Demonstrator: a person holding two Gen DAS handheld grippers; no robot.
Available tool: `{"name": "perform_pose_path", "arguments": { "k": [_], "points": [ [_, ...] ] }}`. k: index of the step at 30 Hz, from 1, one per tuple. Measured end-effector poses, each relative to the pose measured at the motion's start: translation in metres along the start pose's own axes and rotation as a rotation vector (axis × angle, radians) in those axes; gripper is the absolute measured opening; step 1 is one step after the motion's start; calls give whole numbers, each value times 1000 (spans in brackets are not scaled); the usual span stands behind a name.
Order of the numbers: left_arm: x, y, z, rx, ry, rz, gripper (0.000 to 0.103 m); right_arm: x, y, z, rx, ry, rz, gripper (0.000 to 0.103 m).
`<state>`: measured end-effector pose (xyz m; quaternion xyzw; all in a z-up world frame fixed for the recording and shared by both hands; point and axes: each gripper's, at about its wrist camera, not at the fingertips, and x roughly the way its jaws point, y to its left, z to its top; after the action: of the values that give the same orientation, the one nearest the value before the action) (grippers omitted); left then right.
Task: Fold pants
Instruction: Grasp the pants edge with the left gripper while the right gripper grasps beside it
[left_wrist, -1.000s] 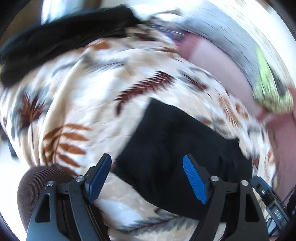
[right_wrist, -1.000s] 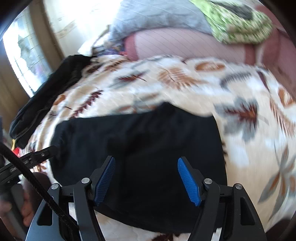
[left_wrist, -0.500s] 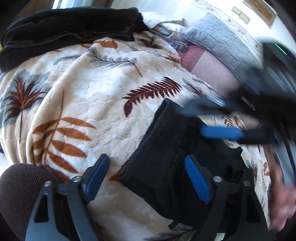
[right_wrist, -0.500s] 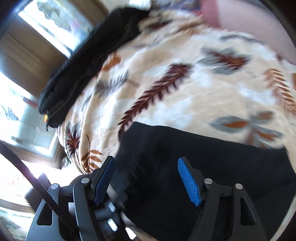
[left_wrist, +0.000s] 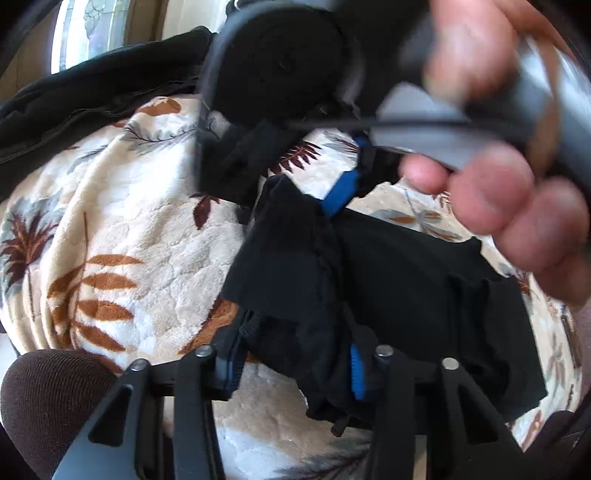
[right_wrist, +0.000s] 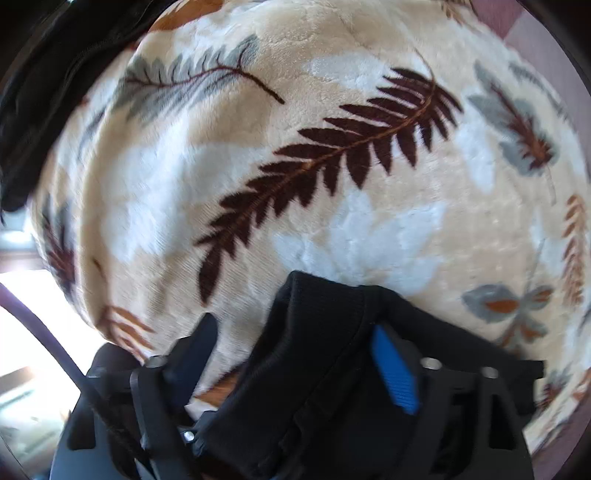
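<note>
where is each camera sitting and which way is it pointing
Left wrist: on the left gripper, facing down across the black pants on the leaf-print blanket; jaws closing on fabric; right gripper, a hand.
Right wrist: on the right gripper, looking down; jaws closing around a fold.
Shared: pants, blanket.

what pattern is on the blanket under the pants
Cream blanket with brown, orange and grey fern leaves; clearest in the right wrist view.
</note>
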<state>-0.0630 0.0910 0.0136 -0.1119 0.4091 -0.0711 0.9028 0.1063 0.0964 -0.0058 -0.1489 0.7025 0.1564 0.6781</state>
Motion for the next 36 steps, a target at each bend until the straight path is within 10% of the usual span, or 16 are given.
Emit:
{"name": "perform_pose_path", "arguments": {
  "k": [8,21,36],
  "points": [
    [-36,-17,4,32,-63,-65,32,-40,-12,-49,-38,-195,15,31],
    [-81,-114,27,279,-117,-116,32,-121,-110,-135,96,-503,319,31],
    [-46,-209,-2,524,-58,-120,32,-96,-236,-219,352,-609,491,31]
  ]
}}
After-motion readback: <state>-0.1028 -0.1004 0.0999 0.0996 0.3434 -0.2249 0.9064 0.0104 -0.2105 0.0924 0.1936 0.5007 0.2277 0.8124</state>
